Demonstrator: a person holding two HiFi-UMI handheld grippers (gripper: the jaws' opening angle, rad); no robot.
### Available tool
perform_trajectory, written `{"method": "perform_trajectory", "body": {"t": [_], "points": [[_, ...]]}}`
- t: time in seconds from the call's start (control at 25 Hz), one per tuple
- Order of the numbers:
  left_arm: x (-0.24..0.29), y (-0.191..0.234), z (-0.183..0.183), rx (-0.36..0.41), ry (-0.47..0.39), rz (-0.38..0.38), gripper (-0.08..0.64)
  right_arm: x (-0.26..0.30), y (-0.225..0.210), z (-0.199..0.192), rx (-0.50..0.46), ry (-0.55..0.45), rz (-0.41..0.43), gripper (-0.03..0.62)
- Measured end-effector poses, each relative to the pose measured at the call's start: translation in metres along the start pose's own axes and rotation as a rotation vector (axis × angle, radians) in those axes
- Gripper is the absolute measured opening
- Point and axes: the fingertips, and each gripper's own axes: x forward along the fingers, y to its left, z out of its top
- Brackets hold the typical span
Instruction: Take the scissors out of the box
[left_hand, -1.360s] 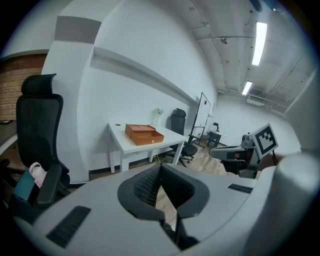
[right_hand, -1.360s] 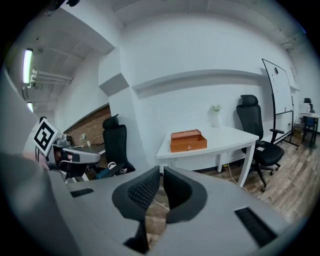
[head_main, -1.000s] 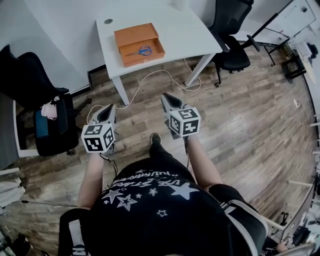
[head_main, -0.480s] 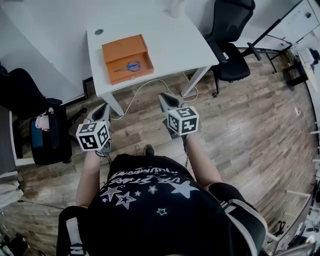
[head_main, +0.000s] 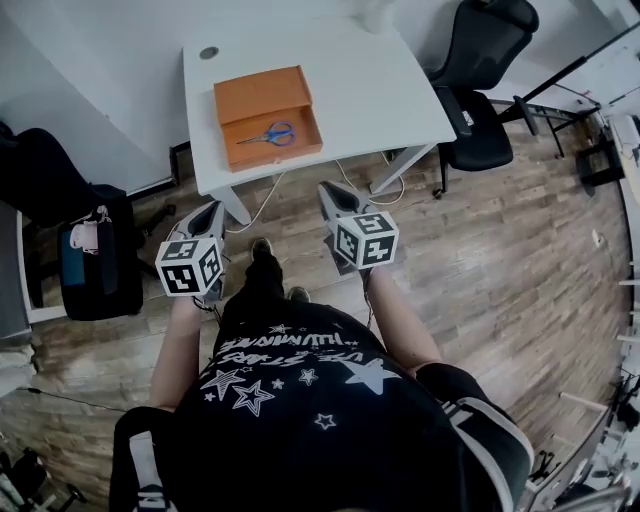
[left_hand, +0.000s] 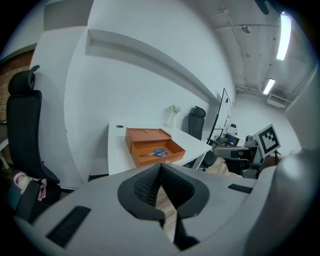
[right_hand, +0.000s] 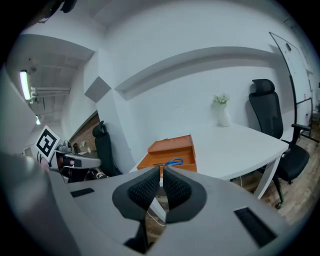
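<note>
An open orange box (head_main: 266, 113) lies on the white table (head_main: 360, 90), with blue-handled scissors (head_main: 270, 134) in its tray. Both grippers hang over the wooden floor short of the table's near edge, well apart from the box. My left gripper (head_main: 212, 209) is shut and empty; in the left gripper view its jaws (left_hand: 160, 166) meet below the box (left_hand: 150, 145) and scissors (left_hand: 156, 153). My right gripper (head_main: 331, 190) is also shut and empty; its tips (right_hand: 161, 169) sit just under the box (right_hand: 171, 150) and scissors (right_hand: 172, 162) in the right gripper view.
A black office chair (head_main: 485, 70) stands right of the table and another (head_main: 55, 190) at the left with a bag. A white cable (head_main: 262, 205) trails on the floor under the table. A small vase (right_hand: 222, 114) stands at the table's back.
The person has walked toward the table, so the box and scissors are nearer to both grippers. Both grippers stay shut and empty.
</note>
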Motion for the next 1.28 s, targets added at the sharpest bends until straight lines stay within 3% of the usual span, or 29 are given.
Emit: {"method": "perform_trajectory", "body": {"t": [0.16, 0.52, 0.96, 1.16, 1.28], "points": [[0.029, 0.025, 0.017, 0.004, 0.004, -0.015, 0.018, 0.036, -0.017, 0.021, -0.022, 0.011, -0.037, 0.054], [0.096, 0.081, 0.064, 0.001, 0.025, -0.041, 0.018, 0.138, -0.038, 0.047, -0.13, 0.165, -0.013, 0.055], [0.155, 0.128, 0.092, -0.016, 0.048, -0.059, 0.018, 0.222, -0.065, 0.042, -0.433, 0.404, 0.001, 0.058], [0.168, 0.145, 0.1, -0.03, 0.043, -0.046, 0.018, 0.244, -0.064, 0.049, -0.51, 0.443, 0.068, 0.127], [0.171, 0.154, 0.104, -0.045, 0.039, -0.036, 0.018, 0.253, -0.058, 0.045, -0.618, 0.512, 0.151, 0.141]]}}
